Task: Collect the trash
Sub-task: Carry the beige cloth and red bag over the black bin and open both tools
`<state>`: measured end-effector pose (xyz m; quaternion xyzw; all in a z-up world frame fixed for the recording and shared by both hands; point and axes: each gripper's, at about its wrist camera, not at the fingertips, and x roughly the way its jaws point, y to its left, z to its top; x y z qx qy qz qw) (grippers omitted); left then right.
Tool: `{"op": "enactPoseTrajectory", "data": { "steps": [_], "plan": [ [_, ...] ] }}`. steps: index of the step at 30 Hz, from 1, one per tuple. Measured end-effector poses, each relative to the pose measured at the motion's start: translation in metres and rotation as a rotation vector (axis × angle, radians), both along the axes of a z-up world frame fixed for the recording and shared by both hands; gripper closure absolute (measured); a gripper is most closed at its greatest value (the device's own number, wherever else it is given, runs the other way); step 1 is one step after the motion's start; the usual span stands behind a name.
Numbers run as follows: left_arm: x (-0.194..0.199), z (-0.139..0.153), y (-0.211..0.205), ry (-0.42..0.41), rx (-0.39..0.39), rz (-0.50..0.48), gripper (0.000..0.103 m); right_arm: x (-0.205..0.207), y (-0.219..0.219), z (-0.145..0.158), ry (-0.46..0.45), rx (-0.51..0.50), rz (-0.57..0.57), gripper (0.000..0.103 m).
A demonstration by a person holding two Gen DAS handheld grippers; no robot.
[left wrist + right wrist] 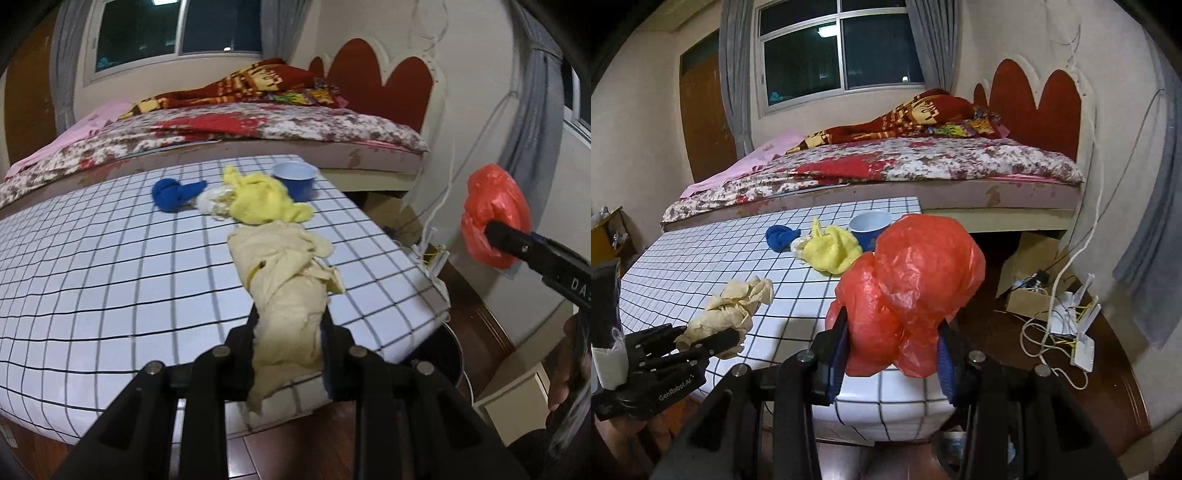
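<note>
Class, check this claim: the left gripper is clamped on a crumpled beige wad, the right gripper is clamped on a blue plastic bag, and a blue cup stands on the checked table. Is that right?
Not quite. The right gripper is clamped on a red plastic bag, not a blue one; the right wrist view shows it. The left gripper does hold the beige wad, and the blue cup stands on the checked table.

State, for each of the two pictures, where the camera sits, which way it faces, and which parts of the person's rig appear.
Left wrist: on the left gripper, facing the bed across the grid-patterned white table; clamps the crumpled beige paper wad; right gripper at the right edge.
Right wrist: on the right gripper, facing likewise; clamps the crumpled red plastic bag; left gripper lower left.
Shared: table, yellow cloth, blue cup.
</note>
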<state>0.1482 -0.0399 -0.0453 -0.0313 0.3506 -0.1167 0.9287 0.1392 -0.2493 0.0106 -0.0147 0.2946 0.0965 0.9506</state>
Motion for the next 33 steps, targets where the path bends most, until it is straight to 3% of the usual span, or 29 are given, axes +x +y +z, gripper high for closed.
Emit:
{"op": "enactPoseTrajectory", "data": {
  "steps": [19, 26, 33],
  "plan": [
    [-0.031, -0.018, -0.132, 0.049, -0.003, -0.276, 0.075, -0.055, -0.113, -0.019, 0.042, -0.027, -0.160, 0.060],
    [-0.039, -0.040, -0.172, 0.090, -0.018, -0.342, 0.075, -0.070, -0.156, -0.047, 0.107, -0.018, -0.211, 0.060],
    [-0.039, -0.066, -0.196, 0.111, -0.044, -0.346, 0.075, -0.070, -0.181, -0.085, 0.187, -0.003, -0.202, 0.060]
  ]
}}
